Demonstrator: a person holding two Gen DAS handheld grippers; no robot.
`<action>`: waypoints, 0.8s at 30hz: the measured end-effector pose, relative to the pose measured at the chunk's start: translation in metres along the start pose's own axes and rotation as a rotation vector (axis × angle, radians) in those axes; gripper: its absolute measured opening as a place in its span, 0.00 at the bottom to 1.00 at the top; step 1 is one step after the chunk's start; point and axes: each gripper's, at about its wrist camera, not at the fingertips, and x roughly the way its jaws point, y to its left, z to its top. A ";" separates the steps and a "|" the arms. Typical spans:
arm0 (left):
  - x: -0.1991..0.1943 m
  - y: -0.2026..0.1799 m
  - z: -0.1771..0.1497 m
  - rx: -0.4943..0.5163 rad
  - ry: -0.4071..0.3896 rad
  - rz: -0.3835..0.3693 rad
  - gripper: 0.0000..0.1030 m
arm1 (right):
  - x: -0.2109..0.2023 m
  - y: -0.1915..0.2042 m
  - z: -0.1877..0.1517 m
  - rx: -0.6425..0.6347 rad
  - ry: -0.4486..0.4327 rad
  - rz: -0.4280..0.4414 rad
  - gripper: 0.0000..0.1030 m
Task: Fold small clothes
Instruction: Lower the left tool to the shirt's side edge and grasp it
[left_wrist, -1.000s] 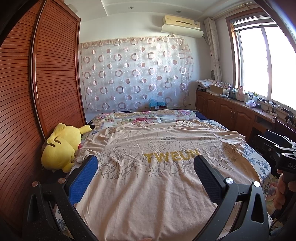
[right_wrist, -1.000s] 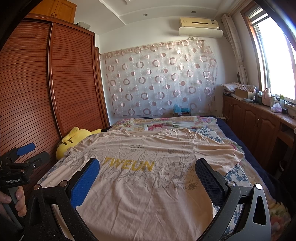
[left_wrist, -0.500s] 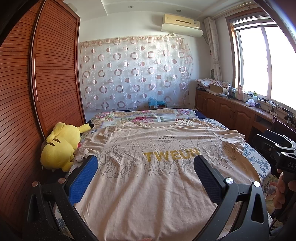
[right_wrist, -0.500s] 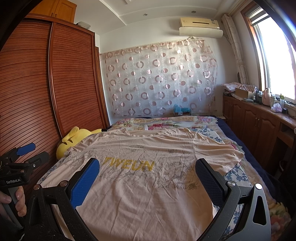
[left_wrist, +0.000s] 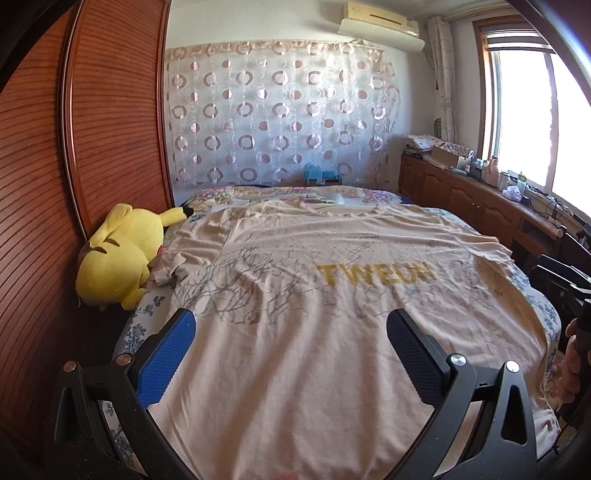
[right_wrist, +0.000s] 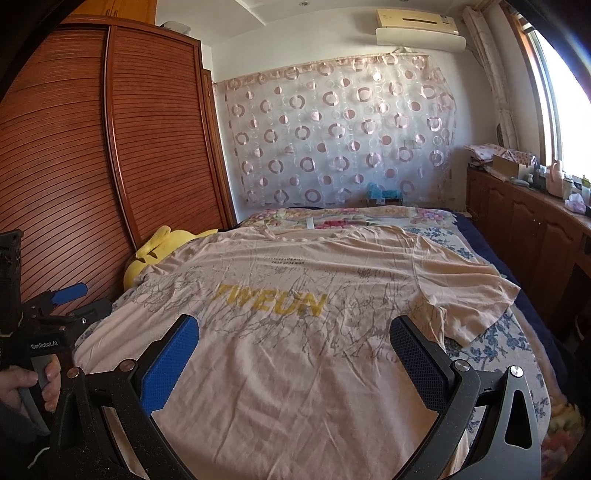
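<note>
A beige T-shirt with yellow "TWEUN" lettering and grey branch print lies spread flat on the bed, collar at the far end; the same T-shirt fills the right wrist view. My left gripper hovers open above the shirt's lower half, nothing between its fingers. My right gripper is open too, over the lower half, with the right sleeve just beyond its right finger. The left gripper shows at the left edge of the right wrist view, held by a hand.
A yellow plush toy lies at the bed's left edge against the wooden wardrobe. A floral bedspread covers the bed. Wooden cabinets with clutter run along the right wall under the window.
The left wrist view has shifted leftward, so the shirt's lettering sits further right in it. Both grippers stay open; the shirt has not moved.
</note>
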 end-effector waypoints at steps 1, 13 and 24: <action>0.005 0.009 0.001 -0.003 0.012 0.006 1.00 | 0.004 -0.001 0.002 -0.004 0.009 0.003 1.00; 0.038 0.067 0.012 0.001 0.081 0.072 1.00 | 0.065 -0.005 0.027 -0.088 0.119 0.078 1.00; 0.091 0.125 0.035 -0.047 0.179 0.070 1.00 | 0.110 -0.011 0.049 -0.115 0.194 0.143 1.00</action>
